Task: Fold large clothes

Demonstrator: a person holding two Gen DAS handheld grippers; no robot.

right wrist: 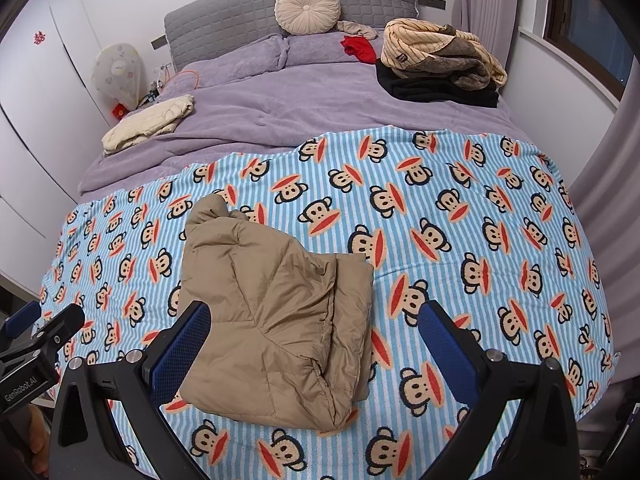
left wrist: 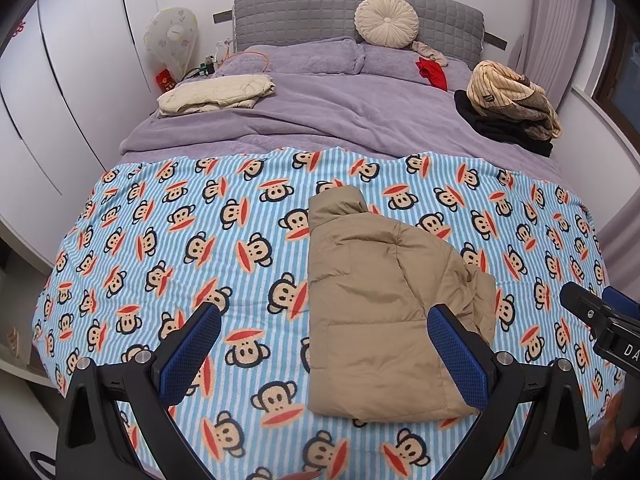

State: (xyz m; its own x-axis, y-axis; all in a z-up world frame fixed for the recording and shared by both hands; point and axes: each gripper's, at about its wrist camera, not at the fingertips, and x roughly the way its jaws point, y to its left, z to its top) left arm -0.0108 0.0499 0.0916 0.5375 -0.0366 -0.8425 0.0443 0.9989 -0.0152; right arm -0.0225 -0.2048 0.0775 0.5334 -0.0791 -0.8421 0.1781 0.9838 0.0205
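A tan puffer jacket (left wrist: 380, 304) lies folded into a long bundle on the monkey-print blanket (left wrist: 160, 240) at the foot of the bed. It also shows in the right wrist view (right wrist: 276, 320). My left gripper (left wrist: 324, 320) is open and empty above the blanket, with the jacket's near part between and under its right finger. My right gripper (right wrist: 314, 318) is open and empty, hovering over the jacket's near end. The right gripper also shows at the right edge of the left wrist view (left wrist: 600, 320), and the left gripper at the left edge of the right wrist view (right wrist: 44, 336).
A folded cream garment (left wrist: 216, 94) lies at the back left on the purple duvet (left wrist: 320, 112). A pile of striped, brown and black clothes (left wrist: 512, 100) sits at the back right. A red item (left wrist: 432, 72) and round cushion (left wrist: 386, 22) are by the headboard. Wardrobes stand left.
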